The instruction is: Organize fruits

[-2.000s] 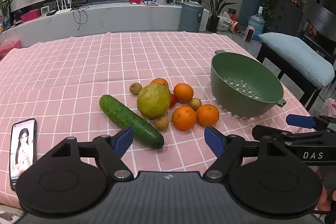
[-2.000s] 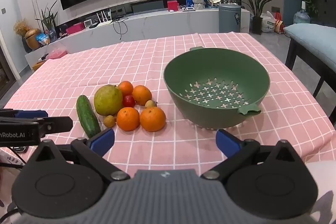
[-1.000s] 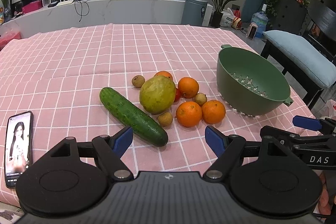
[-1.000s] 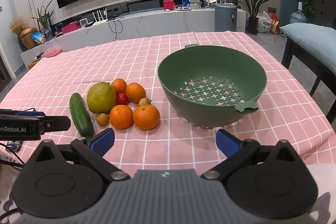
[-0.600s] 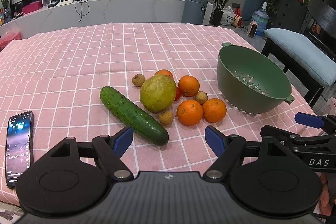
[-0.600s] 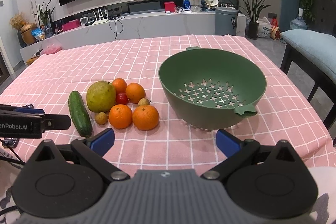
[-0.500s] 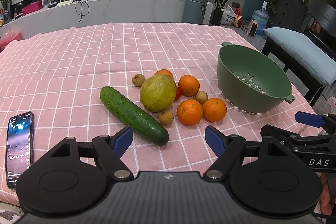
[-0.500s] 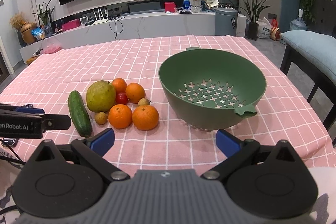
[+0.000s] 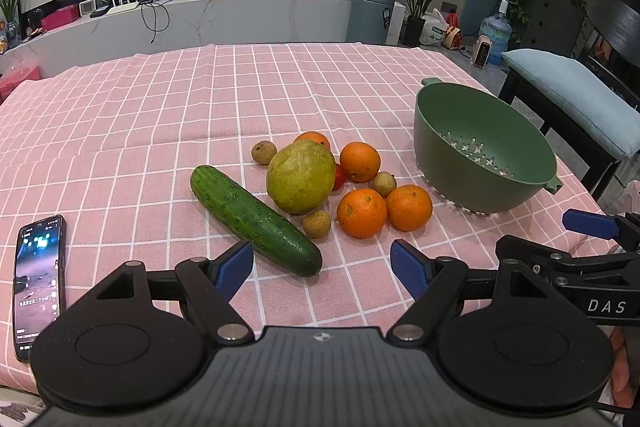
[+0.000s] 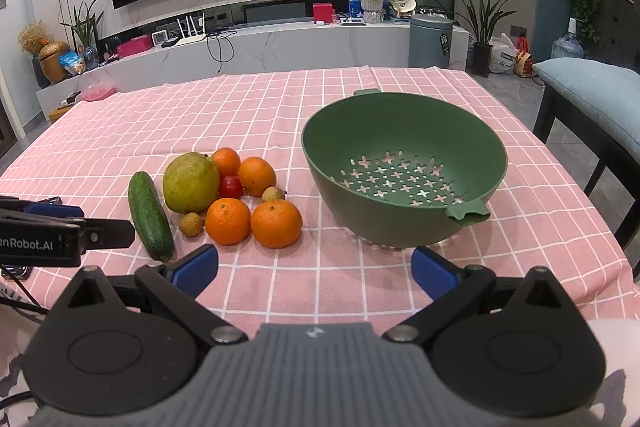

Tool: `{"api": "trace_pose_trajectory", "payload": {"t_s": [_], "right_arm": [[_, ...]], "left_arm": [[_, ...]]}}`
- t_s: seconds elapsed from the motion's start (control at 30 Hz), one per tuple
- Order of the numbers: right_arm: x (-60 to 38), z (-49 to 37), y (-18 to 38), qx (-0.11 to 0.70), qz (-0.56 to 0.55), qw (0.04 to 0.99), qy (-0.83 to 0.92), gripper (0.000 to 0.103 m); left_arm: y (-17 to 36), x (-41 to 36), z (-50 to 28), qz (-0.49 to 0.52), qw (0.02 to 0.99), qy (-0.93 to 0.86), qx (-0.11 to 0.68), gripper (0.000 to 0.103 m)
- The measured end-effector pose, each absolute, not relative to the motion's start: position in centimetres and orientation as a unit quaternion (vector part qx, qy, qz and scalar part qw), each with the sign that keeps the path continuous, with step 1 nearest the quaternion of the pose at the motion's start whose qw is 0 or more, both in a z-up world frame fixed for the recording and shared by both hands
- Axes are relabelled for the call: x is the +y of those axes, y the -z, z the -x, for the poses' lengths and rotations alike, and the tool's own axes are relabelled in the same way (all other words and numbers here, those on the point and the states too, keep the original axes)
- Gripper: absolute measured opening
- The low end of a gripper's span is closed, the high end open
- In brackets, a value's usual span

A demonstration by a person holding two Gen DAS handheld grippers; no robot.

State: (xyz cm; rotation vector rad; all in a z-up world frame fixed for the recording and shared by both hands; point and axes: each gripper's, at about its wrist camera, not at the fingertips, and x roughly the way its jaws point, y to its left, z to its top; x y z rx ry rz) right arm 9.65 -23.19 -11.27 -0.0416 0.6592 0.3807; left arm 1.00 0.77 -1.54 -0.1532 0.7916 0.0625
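A pile of fruit lies mid-table on the pink checked cloth: a large yellow-green pomelo (image 9: 301, 176) (image 10: 191, 182), several oranges (image 9: 361, 213) (image 10: 276, 223), a red tomato (image 10: 231, 186), small brown longans (image 9: 316, 223) and a dark green cucumber (image 9: 254, 218) (image 10: 150, 215). An empty green colander (image 9: 480, 151) (image 10: 404, 163) stands to the right of the pile. My left gripper (image 9: 322, 269) is open and empty, just in front of the cucumber's near end. My right gripper (image 10: 314, 267) is open and empty, in front of the colander and oranges.
A phone (image 9: 39, 285) with a lit screen lies at the table's near left. A dark bench with a blue cushion (image 9: 576, 95) stands beyond the table's right edge. A white counter with clutter runs behind the table.
Both grippers have barely moved; the views shifted slightly closer to the table. The phone screen shows a different picture. Nothing was taken hold of.
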Motion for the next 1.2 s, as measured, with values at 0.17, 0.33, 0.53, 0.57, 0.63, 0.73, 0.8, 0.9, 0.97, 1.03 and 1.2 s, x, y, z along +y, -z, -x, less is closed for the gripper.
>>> {"api": "trace_pose_trajectory", "payload": {"t_s": [0.17, 0.33, 0.53, 0.57, 0.63, 0.73, 0.8, 0.9, 0.97, 1.03, 1.2], "right_arm": [[-23.21, -9.65, 11.26, 0.321, 0.021, 0.928, -0.186, 0.099], [-23.17, -9.62, 11.27, 0.322, 0.020, 0.928, -0.186, 0.099], [-23.17, -9.63, 11.27, 0.322, 0.021, 0.928, -0.186, 0.099], [-23.17, -9.64, 11.27, 0.322, 0.022, 0.928, -0.186, 0.099], [-23.17, -9.64, 11.27, 0.322, 0.021, 0.928, -0.186, 0.099], [-23.17, -9.64, 11.27, 0.322, 0.022, 0.928, -0.185, 0.099], [-23.18, -9.64, 11.27, 0.321, 0.022, 0.928, -0.186, 0.099], [-23.15, -9.66, 11.32, 0.322, 0.023, 0.928, -0.185, 0.099], [-23.17, -9.66, 11.33, 0.322, 0.023, 0.928, -0.185, 0.099], [-23.20, -9.66, 11.37, 0.322, 0.023, 0.928, -0.185, 0.099], [-23.28, -9.72, 11.50, 0.322, 0.025, 0.928, -0.185, 0.099]], "left_arm": [[1.55, 0.76, -1.00, 0.074, 0.919, -0.030, 0.385, 0.091], [1.54, 0.74, -1.00, 0.074, 0.919, -0.030, 0.385, 0.091], [1.53, 0.73, -1.00, 0.074, 0.919, -0.031, 0.385, 0.091], [1.53, 0.72, -1.01, 0.074, 0.919, -0.031, 0.385, 0.091], [1.52, 0.72, -1.00, 0.074, 0.919, -0.031, 0.385, 0.091], [1.52, 0.69, -1.02, 0.073, 0.919, -0.031, 0.385, 0.091], [1.56, 0.72, -0.99, 0.073, 0.919, -0.030, 0.386, 0.091], [1.56, 0.70, -0.99, 0.073, 0.919, -0.030, 0.385, 0.091], [1.55, 0.70, -1.00, 0.073, 0.919, -0.030, 0.386, 0.091], [1.54, 0.70, -0.99, 0.073, 0.919, -0.030, 0.386, 0.091], [1.52, 0.68, -1.02, 0.073, 0.919, -0.031, 0.386, 0.091]]}}
